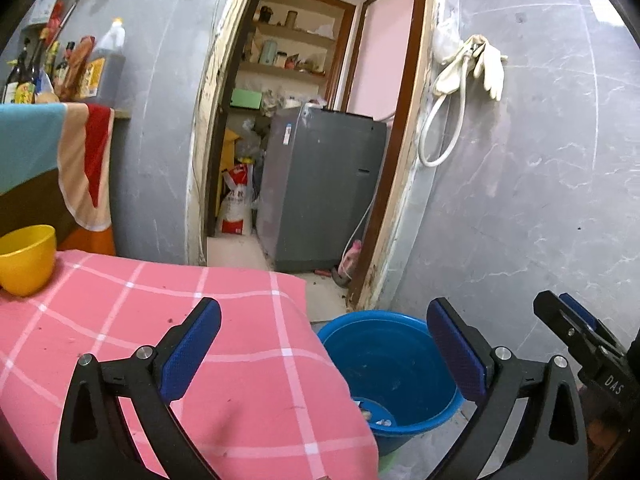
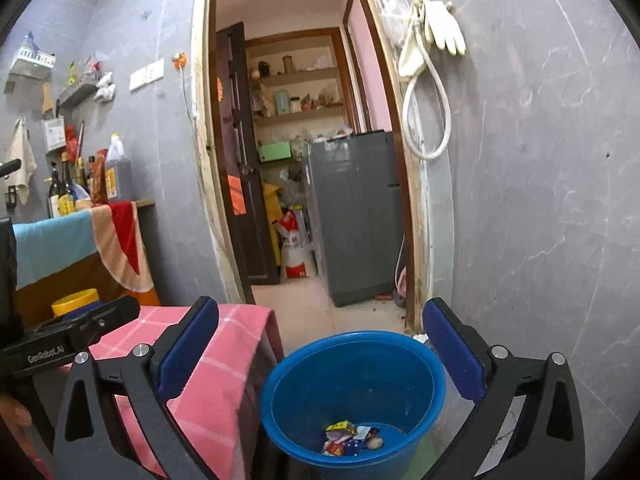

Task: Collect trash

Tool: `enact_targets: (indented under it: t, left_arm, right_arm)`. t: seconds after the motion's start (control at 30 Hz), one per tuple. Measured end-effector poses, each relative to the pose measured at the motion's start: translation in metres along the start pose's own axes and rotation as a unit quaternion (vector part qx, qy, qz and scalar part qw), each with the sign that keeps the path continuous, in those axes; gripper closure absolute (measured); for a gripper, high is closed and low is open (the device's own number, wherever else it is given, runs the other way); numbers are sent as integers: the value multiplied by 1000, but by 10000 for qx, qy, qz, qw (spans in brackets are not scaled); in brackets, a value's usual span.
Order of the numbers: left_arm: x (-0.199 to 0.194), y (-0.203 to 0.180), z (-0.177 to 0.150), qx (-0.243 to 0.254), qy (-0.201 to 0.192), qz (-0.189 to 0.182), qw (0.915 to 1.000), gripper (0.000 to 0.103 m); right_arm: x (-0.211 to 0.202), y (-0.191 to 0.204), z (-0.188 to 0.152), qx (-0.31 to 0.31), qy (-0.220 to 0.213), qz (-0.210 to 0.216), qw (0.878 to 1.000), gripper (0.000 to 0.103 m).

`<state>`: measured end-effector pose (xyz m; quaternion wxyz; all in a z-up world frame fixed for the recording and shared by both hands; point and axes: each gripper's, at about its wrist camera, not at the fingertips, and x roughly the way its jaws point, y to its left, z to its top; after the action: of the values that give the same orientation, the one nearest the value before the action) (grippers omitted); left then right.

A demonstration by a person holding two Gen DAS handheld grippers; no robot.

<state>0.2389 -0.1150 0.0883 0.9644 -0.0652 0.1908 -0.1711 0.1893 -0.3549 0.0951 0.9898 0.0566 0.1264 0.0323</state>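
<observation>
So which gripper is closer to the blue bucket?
Right. The right gripper hangs right above the blue bucket; the left gripper is mostly over the pink tablecloth beside it.

Pink-check table: yellow bowl; floor: blue bucket, probably.

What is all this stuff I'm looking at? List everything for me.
bucket: one, blue, on the floor beside the table
wrappers: several, mixed colours, in the bucket's bottom
tablecloth: one, pink check, over the table
bowl: one, yellow, on the tablecloth
washing machine: one, grey, beyond the doorway
rubber gloves: cream, hung on the wall
bottles: several, on the far counter
left gripper: open, empty
right gripper: open, empty
</observation>
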Motion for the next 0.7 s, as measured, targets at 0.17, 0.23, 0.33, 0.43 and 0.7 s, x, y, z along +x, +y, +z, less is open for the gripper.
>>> enact_targets:
  t: [0.17, 0.23, 0.33, 0.43, 0.7]
  left_arm:
    - [-31, 1, -4, 105, -228, 12, 9997, 2]
    - [-41, 1, -7, 144, -305, 31, 9994, 2]
    - [-57, 2, -10, 162, -389, 77, 9991, 2]
    - [-71, 4, -14, 170, -439, 107, 9988, 2]
    - [-98, 9, -31, 294, -336, 184, 9988, 2]
  right_arm:
    - [-25, 11, 1, -34, -234, 0, 9997, 0]
    - [-34, 16, 1, -65, -302, 18, 9995, 0]
    - [-44, 24, 1, -140, -346, 30, 9993, 0]
    - [-53, 30, -1, -208, -386, 46, 9990, 0]
    - [-81, 47, -14, -334, -418, 174, 9984, 0]
